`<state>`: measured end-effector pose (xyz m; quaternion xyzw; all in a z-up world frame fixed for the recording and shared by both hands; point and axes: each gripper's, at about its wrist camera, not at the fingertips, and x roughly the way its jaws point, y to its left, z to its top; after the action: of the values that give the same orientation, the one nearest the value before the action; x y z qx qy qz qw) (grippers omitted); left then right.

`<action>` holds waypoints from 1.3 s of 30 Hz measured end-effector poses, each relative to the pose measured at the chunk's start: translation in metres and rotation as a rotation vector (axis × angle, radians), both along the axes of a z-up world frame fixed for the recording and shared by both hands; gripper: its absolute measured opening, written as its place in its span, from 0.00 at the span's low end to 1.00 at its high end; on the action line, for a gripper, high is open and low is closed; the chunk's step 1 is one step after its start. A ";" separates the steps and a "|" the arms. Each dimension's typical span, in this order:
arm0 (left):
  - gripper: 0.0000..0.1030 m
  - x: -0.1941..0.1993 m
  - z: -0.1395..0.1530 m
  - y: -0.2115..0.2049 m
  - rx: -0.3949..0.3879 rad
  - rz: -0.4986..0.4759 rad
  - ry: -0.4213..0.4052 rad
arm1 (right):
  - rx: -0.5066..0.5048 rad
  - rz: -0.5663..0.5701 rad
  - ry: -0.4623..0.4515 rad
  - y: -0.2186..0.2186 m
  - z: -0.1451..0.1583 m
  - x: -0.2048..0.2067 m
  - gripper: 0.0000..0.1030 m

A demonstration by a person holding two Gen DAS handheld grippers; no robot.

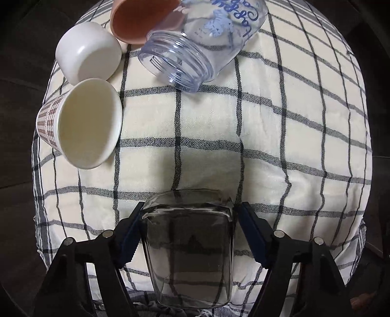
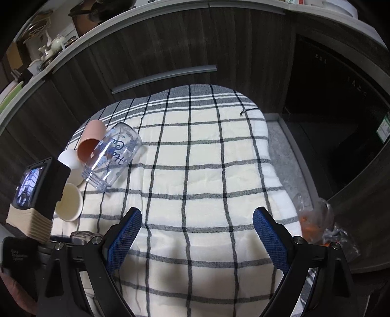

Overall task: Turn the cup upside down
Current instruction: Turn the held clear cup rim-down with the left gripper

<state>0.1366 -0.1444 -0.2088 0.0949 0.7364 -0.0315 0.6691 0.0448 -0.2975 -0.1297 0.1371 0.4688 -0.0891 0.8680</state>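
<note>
A clear glass cup (image 1: 189, 246) stands between the fingers of my left gripper (image 1: 187, 214), its flat end facing away from the camera. The blue pads sit at its two sides; the left pad touches it, while a thin gap shows at the right pad. Its top shows at the left edge of the right wrist view (image 2: 81, 236). My right gripper (image 2: 196, 230) is open and empty above the checked cloth (image 2: 207, 183).
At the far left lie a patterned paper cup (image 1: 80, 124), a white cup (image 1: 89, 52), a pink cup (image 1: 143, 20) and a clear printed jar (image 1: 202, 44), all on their sides or tipped. A dark cabinet (image 2: 170, 48) stands behind. A plastic bag (image 2: 321, 226) lies at right.
</note>
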 end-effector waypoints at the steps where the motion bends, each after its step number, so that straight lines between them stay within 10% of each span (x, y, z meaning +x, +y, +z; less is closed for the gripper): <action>1: 0.67 0.001 -0.001 -0.001 0.005 0.000 0.000 | 0.008 -0.002 0.004 0.000 -0.002 0.000 0.90; 15: 0.64 -0.015 0.016 0.011 -0.041 -0.011 -0.056 | 0.045 -0.004 0.022 0.003 -0.005 -0.002 0.90; 29: 0.64 -0.060 0.080 0.048 -0.196 -0.087 -0.651 | -0.014 0.002 -0.022 0.019 0.007 -0.017 0.90; 39: 0.65 -0.084 0.058 0.063 -0.282 -0.115 -0.963 | -0.072 0.021 -0.043 0.035 -0.002 -0.024 0.90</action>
<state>0.0522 -0.0812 -0.1512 0.0479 0.3262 -0.1199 0.9364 0.0204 -0.2626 -0.1321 0.1026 0.4481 -0.0941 0.8831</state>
